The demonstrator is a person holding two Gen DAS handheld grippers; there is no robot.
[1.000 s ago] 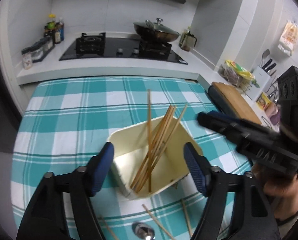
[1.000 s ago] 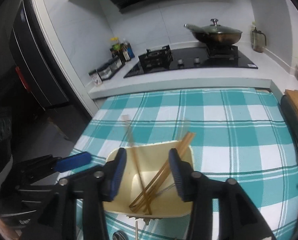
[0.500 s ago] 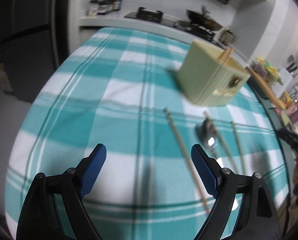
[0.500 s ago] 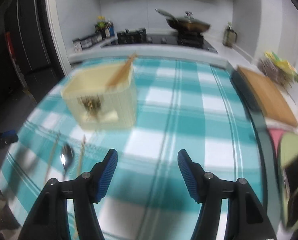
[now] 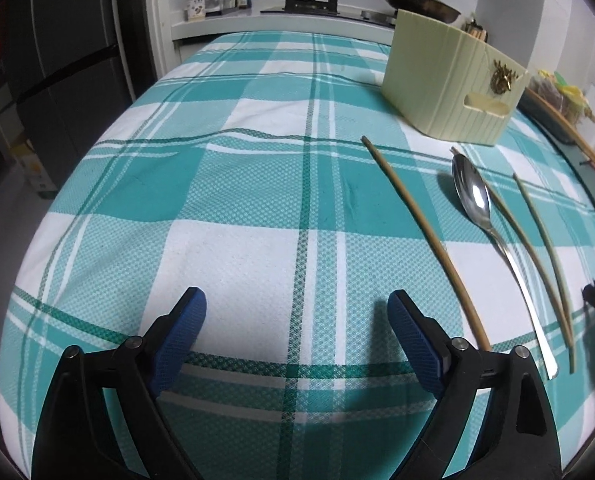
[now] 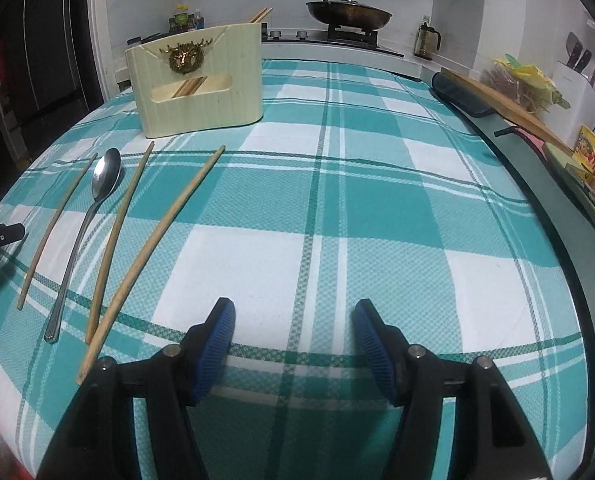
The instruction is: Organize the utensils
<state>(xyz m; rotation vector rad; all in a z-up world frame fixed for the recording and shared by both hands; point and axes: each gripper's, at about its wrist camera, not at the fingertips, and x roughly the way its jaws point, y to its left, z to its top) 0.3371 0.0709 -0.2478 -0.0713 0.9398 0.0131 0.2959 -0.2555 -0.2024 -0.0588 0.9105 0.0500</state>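
Wooden chopsticks (image 6: 149, 240), steel spoon (image 6: 106, 174) on checked cloth (image 6: 337, 200).

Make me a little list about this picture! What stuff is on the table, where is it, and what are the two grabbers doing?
table cover: teal and white checked cloth
box: cream holder standing upright on the cloth, chopsticks inside
spoon: metal spoon lying flat in front of the holder
loose chopsticks: three lying beside the spoon, outside the holder
left gripper: open, holding nothing, above the cloth
right gripper: open, holding nothing, above the cloth
behind: wok on the stove
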